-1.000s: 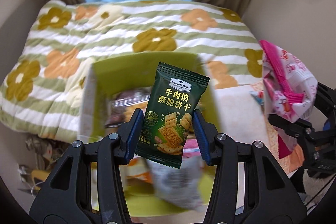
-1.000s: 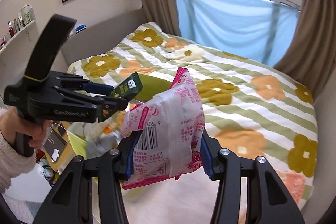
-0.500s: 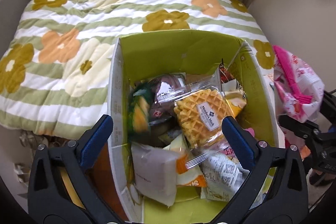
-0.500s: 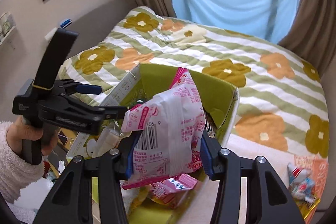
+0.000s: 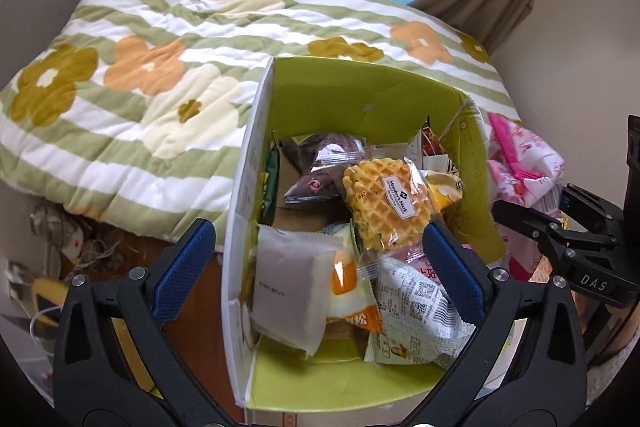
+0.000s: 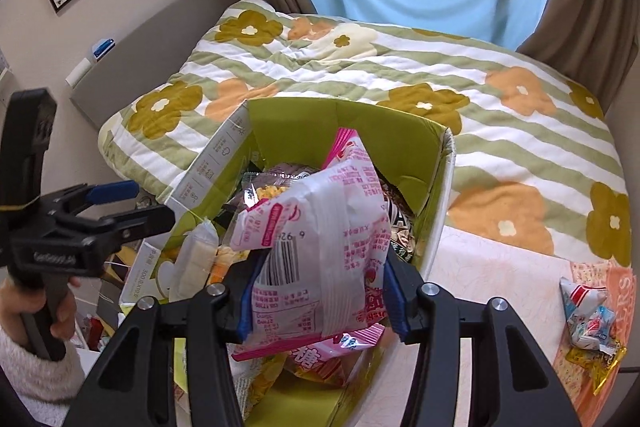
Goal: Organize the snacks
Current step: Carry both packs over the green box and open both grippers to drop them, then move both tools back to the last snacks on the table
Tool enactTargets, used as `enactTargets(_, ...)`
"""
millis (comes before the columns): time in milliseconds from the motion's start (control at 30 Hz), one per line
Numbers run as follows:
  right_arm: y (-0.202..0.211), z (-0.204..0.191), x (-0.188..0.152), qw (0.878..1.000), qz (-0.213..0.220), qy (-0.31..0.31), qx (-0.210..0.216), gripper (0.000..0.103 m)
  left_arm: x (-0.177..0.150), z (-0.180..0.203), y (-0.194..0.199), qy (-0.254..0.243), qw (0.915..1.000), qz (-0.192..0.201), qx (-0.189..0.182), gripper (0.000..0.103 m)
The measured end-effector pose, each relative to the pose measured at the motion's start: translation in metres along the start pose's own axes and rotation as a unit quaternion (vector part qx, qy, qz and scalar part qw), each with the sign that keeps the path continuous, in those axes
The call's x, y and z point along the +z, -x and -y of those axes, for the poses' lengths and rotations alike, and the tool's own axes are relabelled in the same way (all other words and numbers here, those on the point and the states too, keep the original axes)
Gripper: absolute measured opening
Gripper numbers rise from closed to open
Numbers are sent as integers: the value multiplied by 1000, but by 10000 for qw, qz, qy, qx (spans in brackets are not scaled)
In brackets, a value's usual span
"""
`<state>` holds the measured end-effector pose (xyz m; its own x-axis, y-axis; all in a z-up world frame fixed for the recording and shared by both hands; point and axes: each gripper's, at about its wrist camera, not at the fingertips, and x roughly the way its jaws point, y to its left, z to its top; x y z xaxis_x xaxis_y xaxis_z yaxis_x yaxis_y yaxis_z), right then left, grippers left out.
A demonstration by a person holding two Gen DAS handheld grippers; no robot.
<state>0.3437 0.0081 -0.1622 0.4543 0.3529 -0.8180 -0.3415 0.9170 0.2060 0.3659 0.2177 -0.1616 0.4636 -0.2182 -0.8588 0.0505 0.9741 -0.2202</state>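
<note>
I see the pink snack bag (image 6: pixel 320 251) pinched between my right claw's (image 6: pixel 316 291) blue pads, hanging over the open green box (image 6: pixel 352 123). My left claw (image 5: pixel 316 271) gapes wide with nothing in it, poised above the same box, its pads straddling the near corner. Inside lie a waffle packet (image 5: pixel 384 203), a white pouch (image 5: pixel 288 291) and other wrappers. The box sits beside the flowered bed quilt (image 5: pixel 132 75); loose sweets (image 6: pixel 588 323) lie on the tabletop (image 6: pixel 500 267) to the right.
</note>
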Motion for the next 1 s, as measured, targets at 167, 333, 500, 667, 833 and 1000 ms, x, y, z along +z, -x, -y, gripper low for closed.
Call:
enactTargets(167,6,0,-6,9997,235,-14,7,95,-5,4,9,-26,9998,86,173,103)
enactTargets(333,18,-1,-15,9987,491,-42,100,101,-12,12,15,-13,9998,96,148,103)
enactTargets(500,30,-4,-20,9984,535,-11,197,101,-18,22,25,-68,9997,170,138,103)
enactTargets(667,48,-7,-27,9981,607,99,18,101,-18,39,31,-251,9993,247,-134,103)
enactTargets(833,73,1,-48,9959,817,-78,-389,101,-15,74,30,-722,9957,303,-491,103)
enactTargets(1000,103,33,-73,9909,996,-346,-833,101,-11,119,31,-987,9915,323,-783,103)
